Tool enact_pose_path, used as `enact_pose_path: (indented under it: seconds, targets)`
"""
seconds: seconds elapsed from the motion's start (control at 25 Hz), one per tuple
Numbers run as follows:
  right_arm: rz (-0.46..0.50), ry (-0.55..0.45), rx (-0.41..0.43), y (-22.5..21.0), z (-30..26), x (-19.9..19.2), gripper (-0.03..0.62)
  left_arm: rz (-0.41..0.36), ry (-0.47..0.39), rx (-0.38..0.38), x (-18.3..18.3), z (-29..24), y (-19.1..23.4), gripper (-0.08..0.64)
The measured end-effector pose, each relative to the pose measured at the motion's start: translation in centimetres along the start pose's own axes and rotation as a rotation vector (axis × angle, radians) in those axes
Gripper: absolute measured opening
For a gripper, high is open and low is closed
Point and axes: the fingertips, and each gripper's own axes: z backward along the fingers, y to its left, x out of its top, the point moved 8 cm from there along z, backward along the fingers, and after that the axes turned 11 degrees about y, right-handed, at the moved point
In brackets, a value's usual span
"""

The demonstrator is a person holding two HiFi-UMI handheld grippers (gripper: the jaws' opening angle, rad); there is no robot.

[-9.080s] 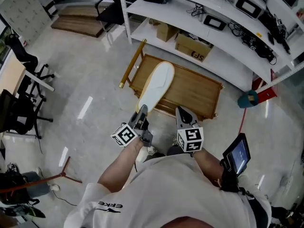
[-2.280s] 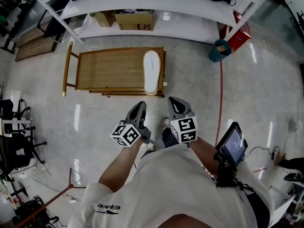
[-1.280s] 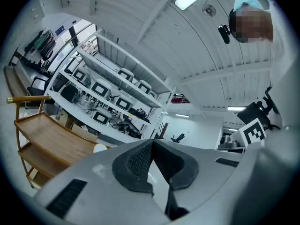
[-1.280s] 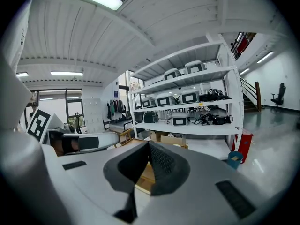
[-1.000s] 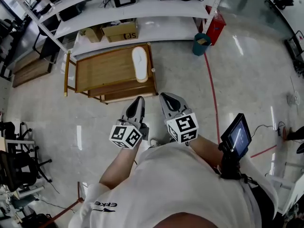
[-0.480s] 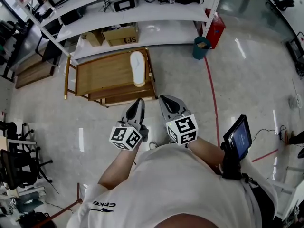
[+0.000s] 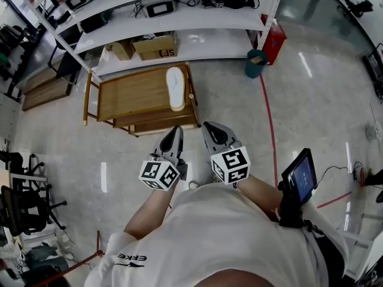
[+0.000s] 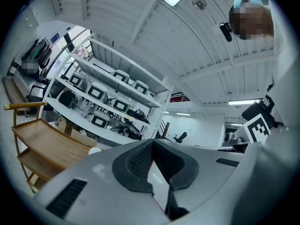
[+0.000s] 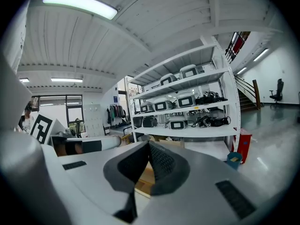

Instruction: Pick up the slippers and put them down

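Note:
A single white slipper (image 7: pixel 175 87) lies sole-up along the right end of a low wooden rack (image 7: pixel 128 97), a step ahead of me. My left gripper (image 7: pixel 176 130) and right gripper (image 7: pixel 209 127) hang side by side in front of my chest, short of the rack, both shut and empty. In the left gripper view the left gripper's (image 8: pixel 151 143) pads meet. The rack (image 8: pixel 44 144) stands off to the left there, and a white sliver of the slipper (image 8: pixel 95 150) shows above the jaw. The right gripper's (image 9: pixel 149 145) pads also touch in the right gripper view. No second slipper is visible.
White shelving (image 7: pixel 179 8) with devices and cables runs behind the rack, with cardboard boxes (image 7: pixel 157 45) on its lowest shelf. A teal bin (image 7: pixel 256 63) and a red box (image 7: pixel 274 36) stand at its right end. A red floor line (image 7: pixel 270 124) runs past my right. Office chairs (image 7: pixel 24 202) stand far left.
Early on, my left gripper held the slipper over the rack; the slipper now lies on it and both grippers have drawn back. Over the last second almost nothing moved.

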Motion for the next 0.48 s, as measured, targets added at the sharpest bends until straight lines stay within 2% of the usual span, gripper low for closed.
enact_pose_path:
  seconds: [0.48]
  targets:
    - [0.004,0.010,-0.006,-0.14,0.11,-0.14,0.005,0.016,-0.001,0.010,-0.23,-0.07,0.09,0.004]
